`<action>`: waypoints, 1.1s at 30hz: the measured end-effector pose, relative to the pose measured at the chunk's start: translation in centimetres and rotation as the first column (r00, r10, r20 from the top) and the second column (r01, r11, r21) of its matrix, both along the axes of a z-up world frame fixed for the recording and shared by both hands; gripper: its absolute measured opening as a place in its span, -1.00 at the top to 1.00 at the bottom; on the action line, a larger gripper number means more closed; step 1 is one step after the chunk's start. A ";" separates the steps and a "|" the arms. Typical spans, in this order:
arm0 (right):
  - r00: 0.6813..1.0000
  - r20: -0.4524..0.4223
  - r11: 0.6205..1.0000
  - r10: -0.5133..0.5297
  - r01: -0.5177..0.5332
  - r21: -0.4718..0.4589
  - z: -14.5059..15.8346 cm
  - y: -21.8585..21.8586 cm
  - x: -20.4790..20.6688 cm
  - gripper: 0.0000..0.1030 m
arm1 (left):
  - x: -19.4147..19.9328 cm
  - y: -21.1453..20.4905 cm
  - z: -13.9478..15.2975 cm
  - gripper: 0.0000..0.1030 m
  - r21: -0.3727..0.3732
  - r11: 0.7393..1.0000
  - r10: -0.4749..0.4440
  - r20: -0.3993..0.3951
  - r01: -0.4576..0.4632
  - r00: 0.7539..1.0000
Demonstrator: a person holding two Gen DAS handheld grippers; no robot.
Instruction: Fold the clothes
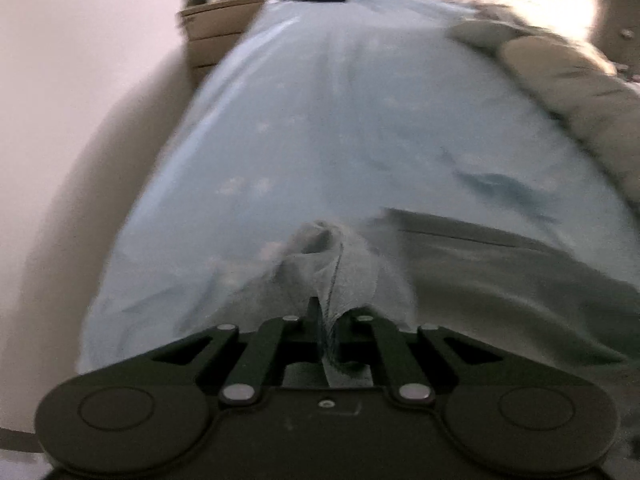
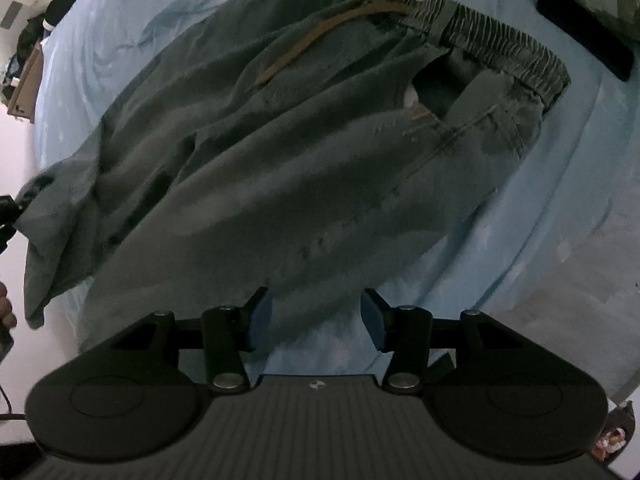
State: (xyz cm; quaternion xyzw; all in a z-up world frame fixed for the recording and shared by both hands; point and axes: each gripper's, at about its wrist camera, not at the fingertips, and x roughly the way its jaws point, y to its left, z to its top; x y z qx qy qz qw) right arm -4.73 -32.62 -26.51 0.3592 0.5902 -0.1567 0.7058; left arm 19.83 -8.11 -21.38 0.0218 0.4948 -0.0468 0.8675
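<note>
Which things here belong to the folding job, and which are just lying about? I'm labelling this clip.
Part of the job:
grey-green shorts
left gripper, shut on the shorts' hem
right gripper, open above the shorts
blue bedsheet

Lying about:
wooden drawers
grey pillow

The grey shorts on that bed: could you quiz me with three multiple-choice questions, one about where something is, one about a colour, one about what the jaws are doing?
1. Where do the grey shorts lie?
A. on the bedsheet
B. on the floor
C. in a drawer

2. What colour is the bedsheet?
A. red
B. light blue
C. black

3. How do the jaws of the right gripper stand?
A. clamped on the waistband
B. shut and empty
C. open, with nothing between them

Answers: 1 A, the sheet shows all round the shorts. 2 B, pale blue in both views. 3 C, its blue pads stand apart over the hem, while the left gripper pinches fabric.
</note>
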 end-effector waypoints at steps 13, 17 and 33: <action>0.998 -0.022 0.997 -0.067 0.066 -0.045 0.4 -4.9 -2.7 0.00 | -3.1 -13.2 -7.4 0.84 -0.113 0.980 -0.180 -0.186 0.161 0.966; 0.998 -0.028 0.997 -0.059 0.057 -0.049 0.4 -5.1 -2.8 0.00 | -2.2 -12.5 -7.3 0.40 -0.126 0.977 -0.199 -0.228 0.174 0.953; 0.997 -0.022 0.996 0.076 -0.077 -0.035 0.4 -1.7 1.0 0.00 | -2.1 3.8 -4.3 -0.31 -0.301 0.953 -0.104 -0.199 0.040 0.975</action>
